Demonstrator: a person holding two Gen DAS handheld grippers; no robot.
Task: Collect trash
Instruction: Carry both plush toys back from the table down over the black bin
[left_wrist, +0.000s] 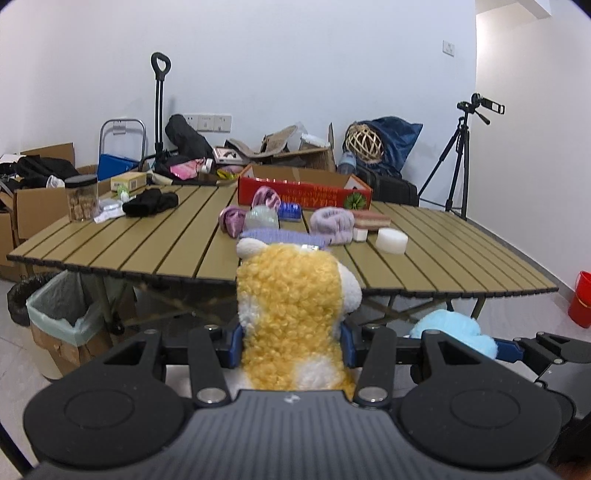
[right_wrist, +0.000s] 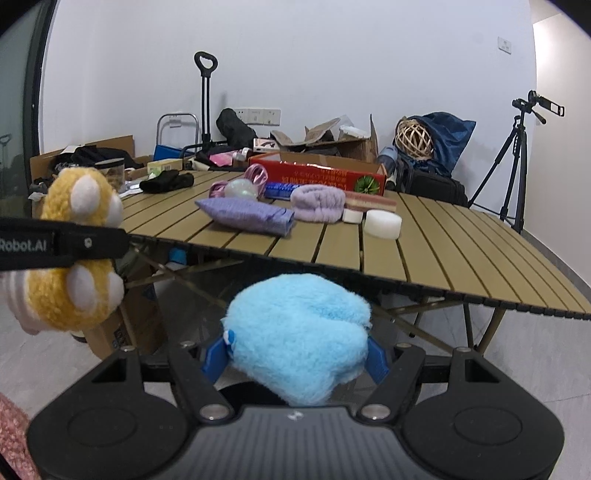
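Note:
My left gripper (left_wrist: 291, 341) is shut on a yellow and white plush toy (left_wrist: 291, 310), held upright in front of the slatted table (left_wrist: 166, 236). The same plush toy (right_wrist: 79, 236) shows at the left of the right wrist view, with the left gripper's black finger across it. My right gripper (right_wrist: 297, 354) is shut on a fluffy light-blue plush (right_wrist: 299, 332), below the table's near edge; the blue plush (left_wrist: 454, 328) also appears low right in the left wrist view. On the table (right_wrist: 443, 258) lie a purple pouch (right_wrist: 247, 216), a lilac headband (right_wrist: 319, 203), a white foam block (right_wrist: 382, 224) and a red cardboard box (right_wrist: 317, 173).
A bin lined with a pale green bag (left_wrist: 62, 317) stands on the floor under the table's left corner, beside a black-bagged bin (left_wrist: 20, 299). A clear jar (left_wrist: 82, 197) and black cloth (left_wrist: 149, 202) lie on the table's left. A tripod (left_wrist: 458, 162) and a red bucket (left_wrist: 580, 299) stand to the right.

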